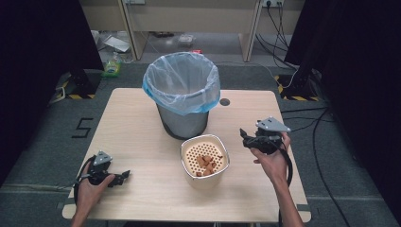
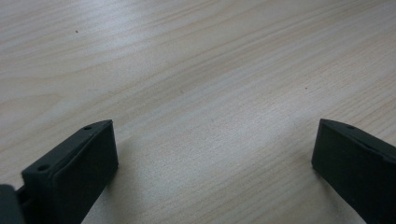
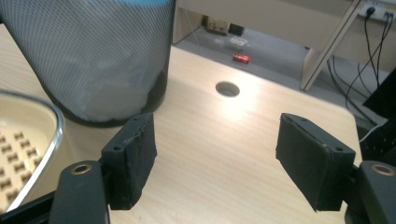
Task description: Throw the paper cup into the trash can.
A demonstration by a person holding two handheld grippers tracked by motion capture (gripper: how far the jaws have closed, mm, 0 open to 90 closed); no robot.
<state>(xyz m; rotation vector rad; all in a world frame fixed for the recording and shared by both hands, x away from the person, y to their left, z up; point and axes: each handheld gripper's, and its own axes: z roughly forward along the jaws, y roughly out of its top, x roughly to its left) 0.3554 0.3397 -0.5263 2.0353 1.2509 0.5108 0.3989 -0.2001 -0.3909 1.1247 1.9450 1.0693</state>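
Both tongs, left [image 1: 124, 177] and right [image 1: 244, 136], gape empty; floor mark [image 1: 82, 127] perhaps reads "5".

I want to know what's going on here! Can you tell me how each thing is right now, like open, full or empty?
Left tongs: open, holding nothing, low over the table.
Right tongs: open, holding nothing, raised beside the bowl.
Mesh waste bin: upright, lined with a blue bag; contents hidden.
Strainer bowl: upright, a few brown food pieces inside.

Matt pale wood-grain table [image 1: 142, 142]
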